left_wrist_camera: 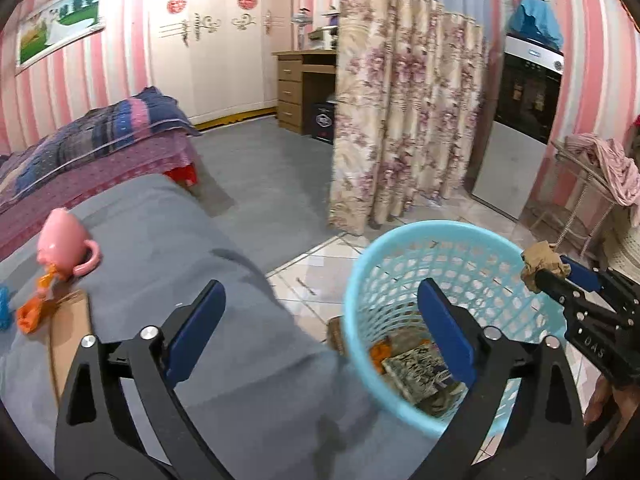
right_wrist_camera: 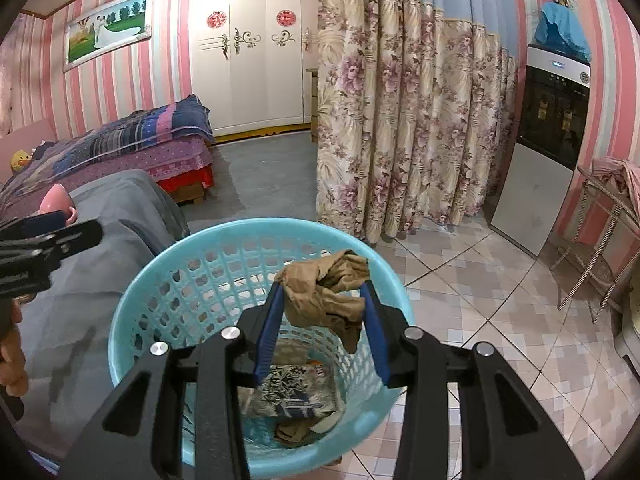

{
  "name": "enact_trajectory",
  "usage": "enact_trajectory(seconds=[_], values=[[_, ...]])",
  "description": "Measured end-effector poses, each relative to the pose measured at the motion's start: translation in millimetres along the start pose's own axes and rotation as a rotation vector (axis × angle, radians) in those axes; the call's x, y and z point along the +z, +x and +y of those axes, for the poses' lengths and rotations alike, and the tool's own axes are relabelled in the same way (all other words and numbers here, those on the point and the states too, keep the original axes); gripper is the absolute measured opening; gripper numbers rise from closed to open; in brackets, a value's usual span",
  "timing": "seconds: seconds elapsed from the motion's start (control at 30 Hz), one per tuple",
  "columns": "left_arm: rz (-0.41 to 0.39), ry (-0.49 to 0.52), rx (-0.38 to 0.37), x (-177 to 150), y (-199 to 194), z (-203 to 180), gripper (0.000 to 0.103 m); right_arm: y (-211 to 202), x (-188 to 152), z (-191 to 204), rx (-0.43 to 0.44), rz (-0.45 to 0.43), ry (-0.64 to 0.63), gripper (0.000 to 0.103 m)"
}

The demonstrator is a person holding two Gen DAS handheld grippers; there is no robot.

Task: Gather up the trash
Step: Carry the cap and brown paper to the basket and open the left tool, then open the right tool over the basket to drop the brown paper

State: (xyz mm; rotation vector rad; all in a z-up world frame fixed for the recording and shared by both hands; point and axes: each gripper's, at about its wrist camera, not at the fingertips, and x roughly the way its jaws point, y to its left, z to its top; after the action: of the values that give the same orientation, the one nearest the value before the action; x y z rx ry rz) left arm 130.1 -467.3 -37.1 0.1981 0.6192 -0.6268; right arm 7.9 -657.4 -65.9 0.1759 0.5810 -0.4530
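A light blue mesh basket (left_wrist_camera: 360, 264) stands on the tiled floor against the grey-covered table (left_wrist_camera: 180, 240). Inside it lie a printed wrapper (right_wrist_camera: 292, 392) and other scraps. My right gripper (right_wrist_camera: 323, 285) is shut on a crumpled brown paper ball (right_wrist_camera: 326, 292) and holds it over the basket (right_wrist_camera: 160, 264) opening. My left gripper (left_wrist_camera: 320, 286) is open with nothing between its fingers, and it hangs over the table edge and the basket's near rim. On the table at the left lie an orange wrapper (left_wrist_camera: 34, 312) and a cardboard piece (left_wrist_camera: 68, 340).
A pink cup (left_wrist_camera: 64, 240) lies tipped on the table by the orange wrapper. A floral curtain (left_wrist_camera: 404, 120) hangs behind the basket, with a bed (left_wrist_camera: 100, 144) at the left. A dark cabinet (right_wrist_camera: 552, 120) and a wire rack (right_wrist_camera: 600, 248) stand at the right.
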Motion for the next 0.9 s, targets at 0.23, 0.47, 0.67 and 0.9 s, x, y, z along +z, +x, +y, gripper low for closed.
enact_trajectory(seconds=[0.23, 0.47, 0.67, 0.9], values=[[-0.023, -0.027, 0.042, 0, -20, 25, 0.097, 10, 9, 18, -0.011, -0.007, 0.034, 0.041], [-0.055, -0.028, 0.104, -6, -44, 61, 0.097, 23, 17, 44, -0.002, 0.008, -0.005, 0.081], [-0.056, -0.087, 0.152, -7, -50, 110, 0.097, 24, 20, 74, 0.007, -0.015, -0.027, 0.094], [-0.076, -0.125, 0.220, -7, -69, 165, 0.097, 30, 24, 120, 0.033, -0.004, -0.076, 0.098]])
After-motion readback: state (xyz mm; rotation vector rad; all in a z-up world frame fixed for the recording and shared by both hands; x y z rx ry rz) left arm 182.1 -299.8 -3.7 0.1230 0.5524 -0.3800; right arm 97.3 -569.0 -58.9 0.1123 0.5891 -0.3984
